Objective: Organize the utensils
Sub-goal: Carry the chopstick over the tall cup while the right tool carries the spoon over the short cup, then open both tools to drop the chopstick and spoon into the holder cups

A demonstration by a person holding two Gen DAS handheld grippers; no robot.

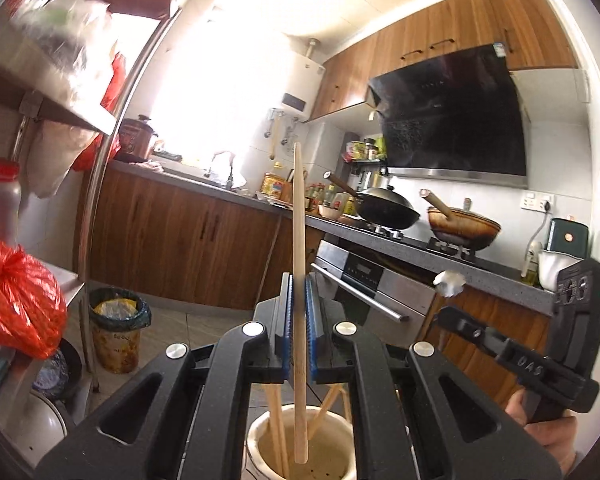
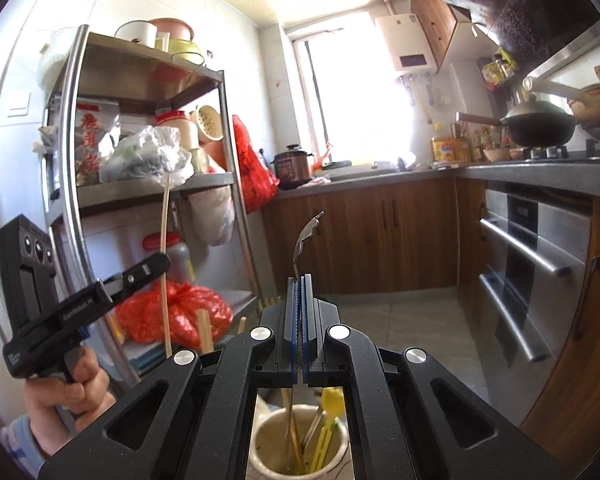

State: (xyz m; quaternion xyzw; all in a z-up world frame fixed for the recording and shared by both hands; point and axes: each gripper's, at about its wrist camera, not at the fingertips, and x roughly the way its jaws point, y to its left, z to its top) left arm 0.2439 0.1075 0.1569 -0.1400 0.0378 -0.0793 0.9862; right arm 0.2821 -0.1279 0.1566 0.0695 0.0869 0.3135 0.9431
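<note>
My left gripper (image 1: 299, 280) is shut on a long wooden stick (image 1: 298, 216) that stands upright; its lower end hangs inside a white ceramic utensil holder (image 1: 260, 436) with other wooden chopsticks. My right gripper (image 2: 300, 280) is shut on a thin metal utensil (image 2: 305, 236), its handle curving up above the jaws and its lower part reaching into a white holder (image 2: 265, 430) with chopsticks and yellow plastic utensils (image 2: 329, 416). The left gripper (image 2: 156, 262) and its stick (image 2: 165, 240) show in the right wrist view; the right gripper body (image 1: 500, 344) shows in the left wrist view.
A steel shelf rack (image 2: 216, 128) with bags, jars and a red plastic bag (image 2: 172, 312) stands at the left. A counter with a wok (image 1: 384, 208), a pan (image 1: 462, 226) and bottles runs at the right, above an oven (image 2: 536, 264). A lined bin (image 1: 116, 320) stands on the floor.
</note>
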